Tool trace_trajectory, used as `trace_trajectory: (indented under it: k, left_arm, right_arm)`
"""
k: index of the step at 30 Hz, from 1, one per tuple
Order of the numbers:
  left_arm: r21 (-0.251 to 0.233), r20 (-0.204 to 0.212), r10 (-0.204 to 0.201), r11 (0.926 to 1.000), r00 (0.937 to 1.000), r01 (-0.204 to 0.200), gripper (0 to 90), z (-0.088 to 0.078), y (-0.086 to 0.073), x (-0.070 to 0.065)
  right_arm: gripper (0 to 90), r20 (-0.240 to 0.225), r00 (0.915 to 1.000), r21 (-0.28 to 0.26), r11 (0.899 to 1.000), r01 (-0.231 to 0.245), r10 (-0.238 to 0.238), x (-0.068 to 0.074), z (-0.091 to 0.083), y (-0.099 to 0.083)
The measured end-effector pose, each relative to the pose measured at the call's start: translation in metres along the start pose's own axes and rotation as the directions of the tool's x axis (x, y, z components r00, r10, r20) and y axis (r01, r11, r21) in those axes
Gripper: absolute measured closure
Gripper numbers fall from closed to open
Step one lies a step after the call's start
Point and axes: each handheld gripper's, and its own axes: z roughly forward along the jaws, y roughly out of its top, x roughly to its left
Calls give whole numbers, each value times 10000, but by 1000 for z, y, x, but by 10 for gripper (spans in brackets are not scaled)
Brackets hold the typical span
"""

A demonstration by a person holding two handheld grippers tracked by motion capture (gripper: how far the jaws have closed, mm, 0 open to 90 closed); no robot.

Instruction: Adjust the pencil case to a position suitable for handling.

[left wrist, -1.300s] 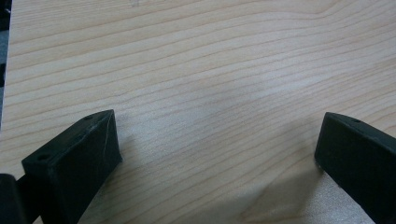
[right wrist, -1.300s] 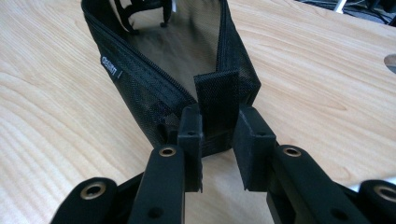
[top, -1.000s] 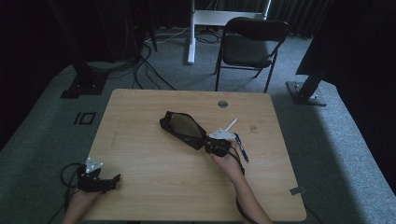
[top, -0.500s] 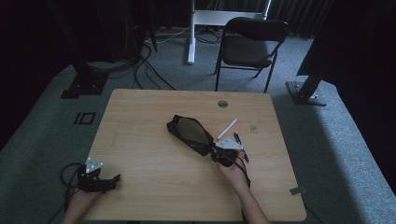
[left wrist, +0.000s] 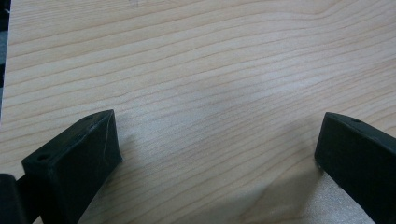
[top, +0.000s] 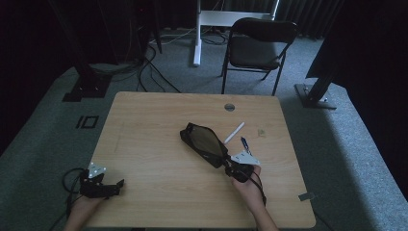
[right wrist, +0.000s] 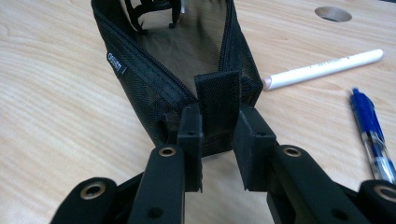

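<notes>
I see a light wooden table from above, with my two hand-held grippers at its near edge. My right gripper is clenched on the fabric end tab of a black mesh pencil pouch; in the right gripper view the two black jaws pinch that tab from either side. The pouch lies on the table just right of centre, running diagonally away from the gripper, its zip open so the mesh inside shows. A white pen lies on the table just beside the pouch's right side, and a blue pen lies near it, close to my right gripper. My left gripper rests at the near left corner, well apart from the pouch. In the left gripper view its jaws stand wide apart over bare wood, grasping nothing.
</notes>
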Motion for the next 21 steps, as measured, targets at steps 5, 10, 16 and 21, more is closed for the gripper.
trace_trajectory:
  k: [5,10,16,21]
  left_arm:
    - [3,0,7,10000,10000,-7,1,0,0,0]
    - [10,-1,15,10000,10000,-15,1,0,0,0]
    - [1,1,19,10000,10000,-19,1,0,0,0]
    - [5,1,17,10000,10000,-17,1,0,0,0]
  right_arm:
    - [733,115,9999,-66,10000,-15,15,4,-10,-9]
    - [733,121,9999,-64,10000,-67,68,5,-19,-14]
    - [733,181,9998,-95,9999,-33,35,8,-26,-19]
    - [732,220,9995,-155,9996,-222,225,10,-34,-25]
